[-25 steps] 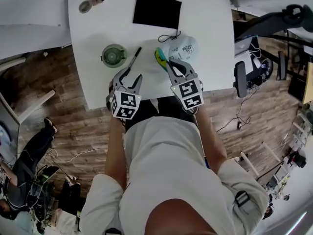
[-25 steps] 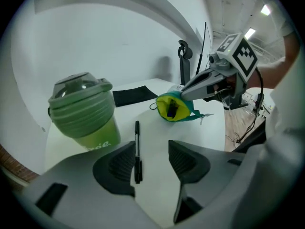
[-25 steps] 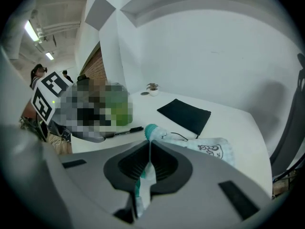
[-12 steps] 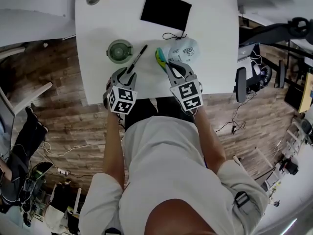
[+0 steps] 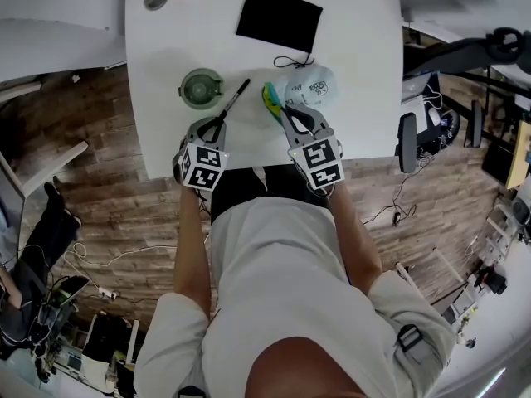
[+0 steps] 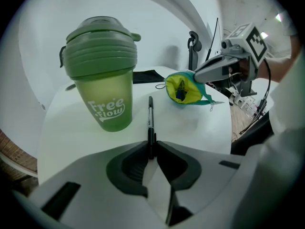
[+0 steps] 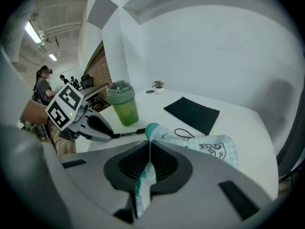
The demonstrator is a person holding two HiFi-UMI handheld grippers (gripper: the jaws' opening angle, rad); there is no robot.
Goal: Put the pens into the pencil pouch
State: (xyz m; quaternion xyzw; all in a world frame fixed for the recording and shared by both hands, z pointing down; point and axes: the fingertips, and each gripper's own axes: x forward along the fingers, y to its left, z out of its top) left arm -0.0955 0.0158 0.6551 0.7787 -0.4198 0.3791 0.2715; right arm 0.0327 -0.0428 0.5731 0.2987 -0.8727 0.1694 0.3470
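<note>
**Pen pinched, pouch held open on a white table**

The only writing that can be read is "Free Flow", in white on the translucent green plastic cup (image 6: pixel 102 80). The cup has a ribbed, darker green lid and stands upright just to the left of the pen (image 6: pixel 150 116).

The pen is slim and black and lies on the table (image 5: pixel 357 73), pointing away toward the far edge. The left gripper (image 6: pixel 152 148) has just been closing its jaws, and they now pinch the pen's near end.

The pencil pouch (image 7: pixel 214 147) is soft pale fabric with a faint check and a small cartoon print. It has teal edging and a yellow lining. It lies to the right of the pen, with its mouth turned toward the left gripper. The right gripper (image 7: pixel 149 144) has its jaws clamped on the teal rim of that mouth.

A thin black cord (image 7: pixel 183 133) loops on the table beside the pouch. Farther back a flat black cloth rectangle (image 5: pixel 278 19) lies on the table, and a small potted plant (image 7: pixel 158 86) stands near the far corner.

The tabletop is smooth, matt white. Under it runs a floor (image 5: pixel 108 197) of brown wood planks, and the walls are white.
</note>
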